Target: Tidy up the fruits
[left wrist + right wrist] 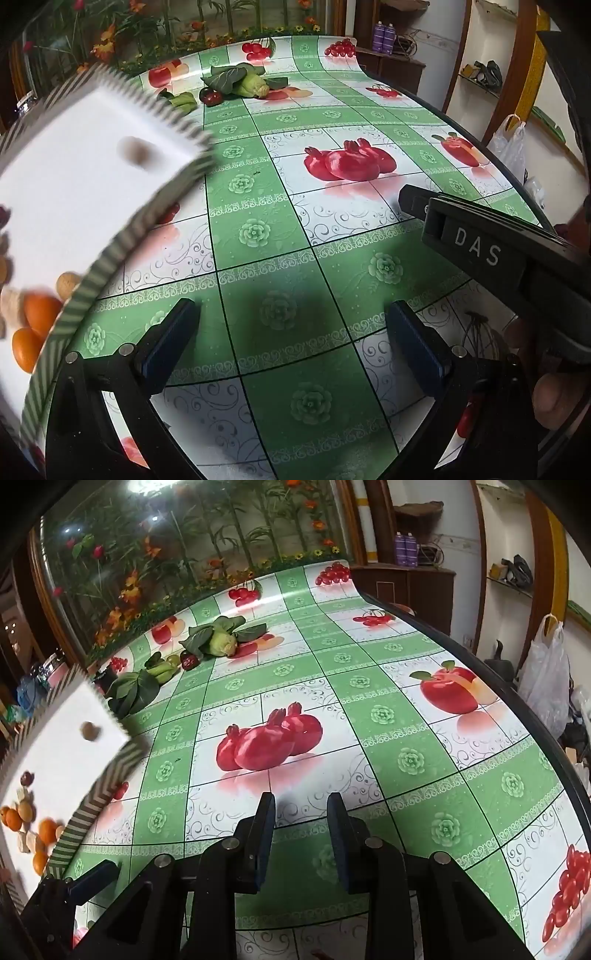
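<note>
Nothing is held. The left gripper (291,339) has its jaws spread wide over the bare surface (332,229), and the right gripper (301,830) has its jaws partly apart, empty too. Off to the left of both, oranges (48,829) and other small fruits are seen inside a white tray (55,746) (blurred). Far ahead, a red fruit (189,661) and leafy greens (218,637) are still left out, so more sorting is likely needed.

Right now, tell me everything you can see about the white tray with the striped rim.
The white tray is a shallow rectangular tray with a green-and-white chevron-striped rim, lying at the table's left side and blurred. Inside lie oranges, pale tan fruits, a dark reddish one and a lone brown nut. Neither gripper touches it.
</note>
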The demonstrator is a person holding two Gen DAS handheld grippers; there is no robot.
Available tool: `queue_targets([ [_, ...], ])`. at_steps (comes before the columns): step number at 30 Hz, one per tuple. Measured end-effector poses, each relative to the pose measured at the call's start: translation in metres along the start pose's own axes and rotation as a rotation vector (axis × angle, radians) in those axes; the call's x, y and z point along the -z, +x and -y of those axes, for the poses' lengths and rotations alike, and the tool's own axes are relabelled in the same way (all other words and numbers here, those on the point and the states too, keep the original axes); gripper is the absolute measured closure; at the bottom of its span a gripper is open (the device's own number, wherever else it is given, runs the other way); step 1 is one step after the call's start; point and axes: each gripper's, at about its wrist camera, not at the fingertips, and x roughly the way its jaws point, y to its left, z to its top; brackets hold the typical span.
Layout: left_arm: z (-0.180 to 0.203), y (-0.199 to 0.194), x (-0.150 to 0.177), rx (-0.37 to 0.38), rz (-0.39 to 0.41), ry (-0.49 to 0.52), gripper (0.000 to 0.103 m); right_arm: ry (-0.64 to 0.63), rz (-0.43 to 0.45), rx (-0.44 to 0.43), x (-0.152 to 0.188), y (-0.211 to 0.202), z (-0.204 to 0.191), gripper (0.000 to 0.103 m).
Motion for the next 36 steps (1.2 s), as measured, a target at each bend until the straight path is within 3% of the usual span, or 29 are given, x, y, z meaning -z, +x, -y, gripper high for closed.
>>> queue_targets([
  [30, -0.001, -0.001, 0.002, 0.001, 0.001, 0.0, 0.0, 0.059, -0.006, 0.0, -0.002, 0.006, 0.01, 0.075],
  [36, -0.001, -0.001, 0.002, 0.001, 0.0, 0.0, 0.0, 0.115, 0.061, 0.015, -0.006, -0.007, 0.025, 0.075],
])
